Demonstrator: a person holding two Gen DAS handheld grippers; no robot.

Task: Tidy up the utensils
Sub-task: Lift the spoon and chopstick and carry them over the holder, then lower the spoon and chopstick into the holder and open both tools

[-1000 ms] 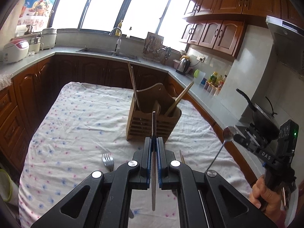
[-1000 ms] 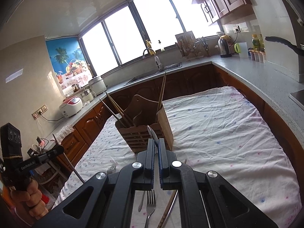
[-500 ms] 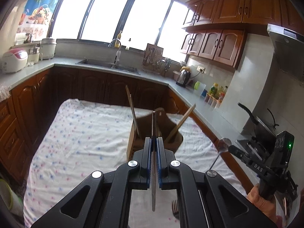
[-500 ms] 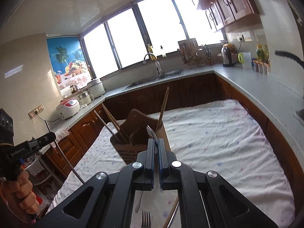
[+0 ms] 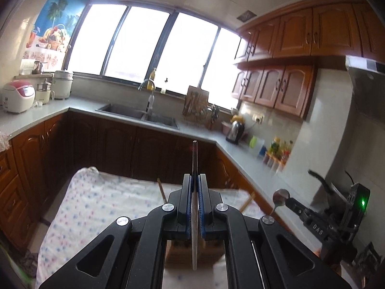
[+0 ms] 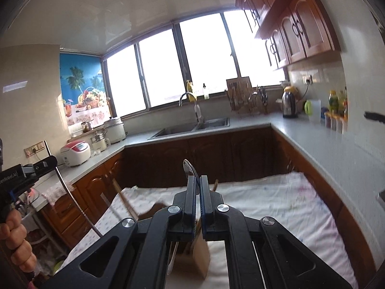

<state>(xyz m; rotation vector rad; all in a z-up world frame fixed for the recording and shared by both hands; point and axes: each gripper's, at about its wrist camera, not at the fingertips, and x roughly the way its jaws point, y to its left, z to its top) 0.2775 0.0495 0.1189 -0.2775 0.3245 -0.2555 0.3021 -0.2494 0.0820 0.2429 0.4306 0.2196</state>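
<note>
Left claw (image 5: 195, 183) clenched on a chopstick (image 5: 194, 159), right claw (image 6: 197, 184) clenched on a spoon (image 6: 190, 168), both carried above the wooden utensil holder (image 6: 201, 255) on the table (image 6: 276, 202); next, lower each into its compartment.

Both wrist views face window (image 5: 154, 48), share sink (image 6: 192, 126), table (image 5: 101, 200).

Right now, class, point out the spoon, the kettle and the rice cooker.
spoon (image 6: 190, 168), right wrist view, on its bowl above the fingers.
kettle (image 6: 288, 104), right wrist view, on its steel body.
rice cooker (image 5: 18, 96), left wrist view, on its white front.
</note>
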